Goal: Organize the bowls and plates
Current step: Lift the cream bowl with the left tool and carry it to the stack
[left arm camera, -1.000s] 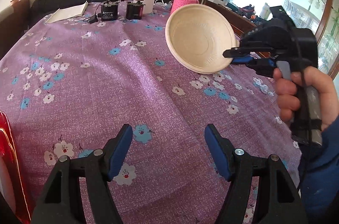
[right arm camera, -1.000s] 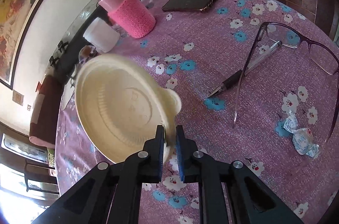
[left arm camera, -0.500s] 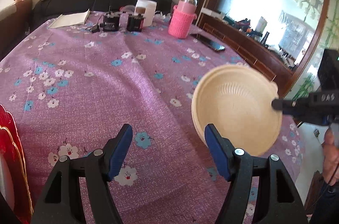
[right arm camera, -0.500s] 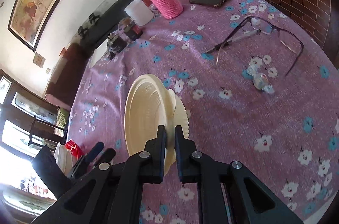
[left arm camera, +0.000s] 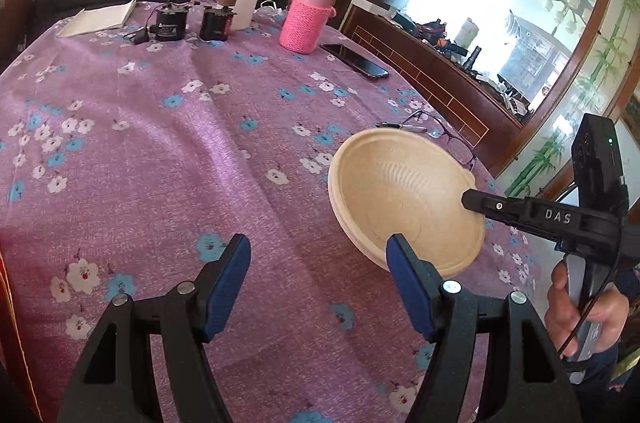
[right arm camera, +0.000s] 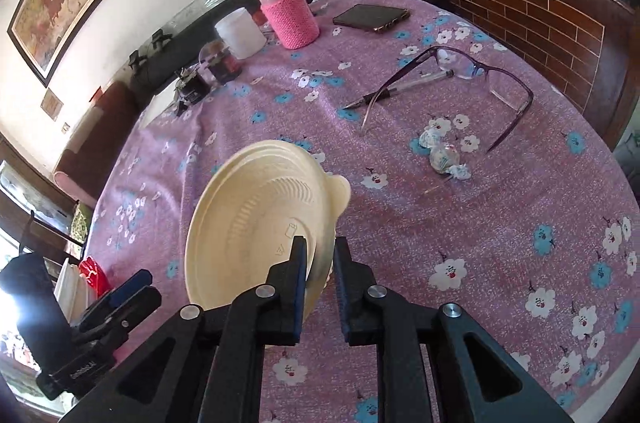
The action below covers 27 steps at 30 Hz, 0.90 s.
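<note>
A cream disposable bowl (left arm camera: 404, 199) with a small tab handle hangs tilted above the purple flowered tablecloth (left arm camera: 160, 159). My right gripper (right arm camera: 320, 259) is shut on the bowl's rim (right arm camera: 256, 223); it also shows from the side in the left wrist view (left arm camera: 468, 199). My left gripper (left arm camera: 320, 263) is open and empty, its right finger just in front of the bowl's lower edge. It shows at lower left in the right wrist view (right arm camera: 128, 287).
On the table stand a pink knit-sleeved bottle (left arm camera: 308, 19), a white jar (left arm camera: 240, 3), two black motors (left arm camera: 192, 21), a notebook (left arm camera: 100, 17), a phone (left arm camera: 356, 61), glasses (right arm camera: 460, 83), a pen (right arm camera: 400, 89) and wrapped candies (right arm camera: 440, 155). Red and white items (right arm camera: 86, 279) lie at far left.
My right gripper has carried the bowl down and toward my left gripper, from the far right of the table to just in front of my left gripper's right finger. The left gripper has stayed open.
</note>
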Each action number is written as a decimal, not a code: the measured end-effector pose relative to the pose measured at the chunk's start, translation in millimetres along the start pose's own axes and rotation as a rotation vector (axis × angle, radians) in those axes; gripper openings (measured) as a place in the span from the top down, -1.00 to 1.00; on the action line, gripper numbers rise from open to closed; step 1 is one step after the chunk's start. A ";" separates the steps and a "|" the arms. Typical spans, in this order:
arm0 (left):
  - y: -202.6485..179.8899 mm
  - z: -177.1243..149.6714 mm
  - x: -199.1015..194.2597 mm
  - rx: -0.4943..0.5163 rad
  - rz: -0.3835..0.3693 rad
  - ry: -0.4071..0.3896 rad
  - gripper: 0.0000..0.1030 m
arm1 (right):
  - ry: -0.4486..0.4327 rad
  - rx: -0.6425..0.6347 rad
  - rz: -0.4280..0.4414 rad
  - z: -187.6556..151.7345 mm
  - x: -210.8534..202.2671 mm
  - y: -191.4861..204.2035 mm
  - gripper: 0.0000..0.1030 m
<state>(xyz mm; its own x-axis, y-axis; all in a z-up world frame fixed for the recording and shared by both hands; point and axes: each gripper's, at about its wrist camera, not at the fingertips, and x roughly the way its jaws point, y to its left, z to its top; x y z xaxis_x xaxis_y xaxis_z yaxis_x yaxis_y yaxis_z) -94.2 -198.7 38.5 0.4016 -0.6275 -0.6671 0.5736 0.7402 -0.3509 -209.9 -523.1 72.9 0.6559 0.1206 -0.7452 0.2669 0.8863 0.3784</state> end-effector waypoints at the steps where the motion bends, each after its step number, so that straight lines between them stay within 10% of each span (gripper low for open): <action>1: -3.0 2.3 2.2 0.009 0.001 0.006 -0.35 | -0.006 -0.006 -0.011 -0.6 -0.9 -1.1 0.66; 18: -32.1 19.0 45.2 0.071 0.031 0.072 -0.34 | -0.027 0.041 -0.001 -11.8 -4.4 -24.5 0.62; 23: -34.5 17.3 54.7 0.089 0.034 0.092 0.46 | -0.024 0.051 0.015 -14.6 2.7 -22.3 0.58; 27: -40.9 14.3 51.7 0.118 0.060 0.079 0.54 | -0.028 0.052 0.020 -18.4 3.1 -15.7 0.65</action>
<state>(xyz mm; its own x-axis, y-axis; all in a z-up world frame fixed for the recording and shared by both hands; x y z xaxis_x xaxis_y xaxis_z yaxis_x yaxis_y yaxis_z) -86.6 -264.9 27.8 0.3832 -0.5587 -0.7356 0.6323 0.7392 -0.2320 -225.1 -528.4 54.5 0.6806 0.1254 -0.7218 0.2892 0.8592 0.4220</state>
